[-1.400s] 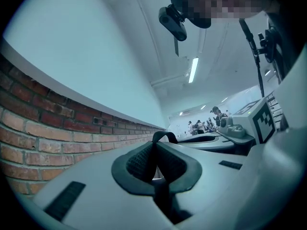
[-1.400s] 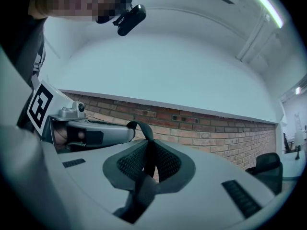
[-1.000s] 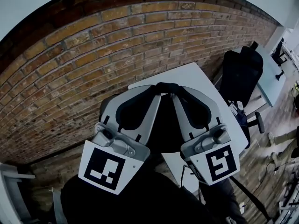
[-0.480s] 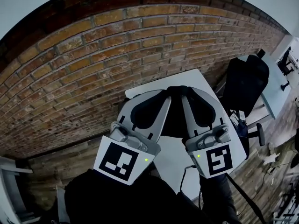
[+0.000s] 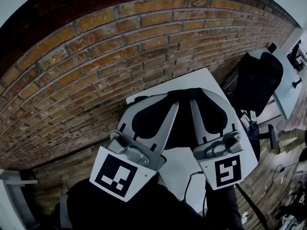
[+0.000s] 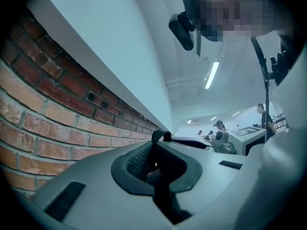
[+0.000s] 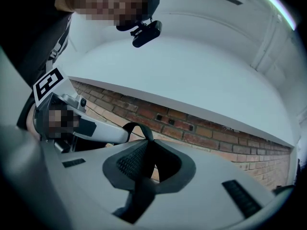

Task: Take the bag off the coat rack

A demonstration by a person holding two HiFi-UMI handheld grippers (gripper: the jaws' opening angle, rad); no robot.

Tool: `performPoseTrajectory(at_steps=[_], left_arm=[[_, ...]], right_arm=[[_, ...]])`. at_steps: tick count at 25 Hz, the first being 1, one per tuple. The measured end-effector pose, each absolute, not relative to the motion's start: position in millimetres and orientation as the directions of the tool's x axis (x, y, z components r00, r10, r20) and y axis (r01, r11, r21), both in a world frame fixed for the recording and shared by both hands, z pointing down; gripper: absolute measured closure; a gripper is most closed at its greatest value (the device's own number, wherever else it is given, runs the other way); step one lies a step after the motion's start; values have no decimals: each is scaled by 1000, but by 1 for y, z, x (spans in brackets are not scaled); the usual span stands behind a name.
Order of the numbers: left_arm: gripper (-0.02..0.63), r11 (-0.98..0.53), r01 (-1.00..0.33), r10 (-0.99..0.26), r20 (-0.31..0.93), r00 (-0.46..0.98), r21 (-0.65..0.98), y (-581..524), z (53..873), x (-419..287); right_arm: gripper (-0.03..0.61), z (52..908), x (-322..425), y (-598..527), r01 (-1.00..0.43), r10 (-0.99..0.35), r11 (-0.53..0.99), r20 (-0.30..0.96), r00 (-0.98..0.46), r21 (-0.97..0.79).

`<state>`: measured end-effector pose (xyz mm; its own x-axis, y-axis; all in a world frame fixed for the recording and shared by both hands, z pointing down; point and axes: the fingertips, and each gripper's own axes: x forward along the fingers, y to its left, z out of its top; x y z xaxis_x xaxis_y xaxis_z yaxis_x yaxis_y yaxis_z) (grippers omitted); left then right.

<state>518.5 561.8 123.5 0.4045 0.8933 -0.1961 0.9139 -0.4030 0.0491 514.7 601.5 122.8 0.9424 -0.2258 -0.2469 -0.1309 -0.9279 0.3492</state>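
The black bag hangs between and below my two grippers in the head view, over a white table. My left gripper and right gripper point side by side toward the brick wall. Each is shut on a black strap of the bag. In the left gripper view the strap loop sticks out past the tips of the left gripper. The right gripper view shows the other strap loop rising from the right gripper. No coat rack is in view.
A red brick wall stands close ahead. Under the bag is the white table. A black chair or backpack stands to the right, beside another desk. A cable hangs by the table's near edge.
Both grippers have travelled together with the bag, a little downward. The brick wall and white table now look larger and closer. The jaws have stayed as they were.
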Motion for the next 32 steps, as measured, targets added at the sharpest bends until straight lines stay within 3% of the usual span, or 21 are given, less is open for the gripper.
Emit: performPoseTrajectory(at_steps=[10, 20, 25, 27, 28, 32], left_arm=[[591, -364, 923, 901, -203, 383, 125, 572, 119, 620], [591, -445, 880, 851, -227, 473, 166, 545, 123, 711], [591, -466, 852, 830, -218, 514, 238, 534, 127, 748], [591, -461, 846, 826, -218, 519, 267, 532, 127, 760], [591, -459, 842, 824, -217, 523, 283, 532, 127, 764], [591, -469, 823, 814, -205, 543, 319, 531, 130, 773]], right_arm=[[541, 113, 626, 612, -132, -244, -903, -237, 940, 408], [539, 117, 722, 584, -249, -403, -833, -234, 885, 494], [485, 121, 750, 569, -327, -485, -791, -203, 851, 517], [402, 123, 750, 566, -378, -531, -772, -191, 825, 511], [391, 119, 745, 567, -387, -540, -776, -206, 816, 498], [409, 101, 721, 586, -300, -434, -863, -293, 852, 406]])
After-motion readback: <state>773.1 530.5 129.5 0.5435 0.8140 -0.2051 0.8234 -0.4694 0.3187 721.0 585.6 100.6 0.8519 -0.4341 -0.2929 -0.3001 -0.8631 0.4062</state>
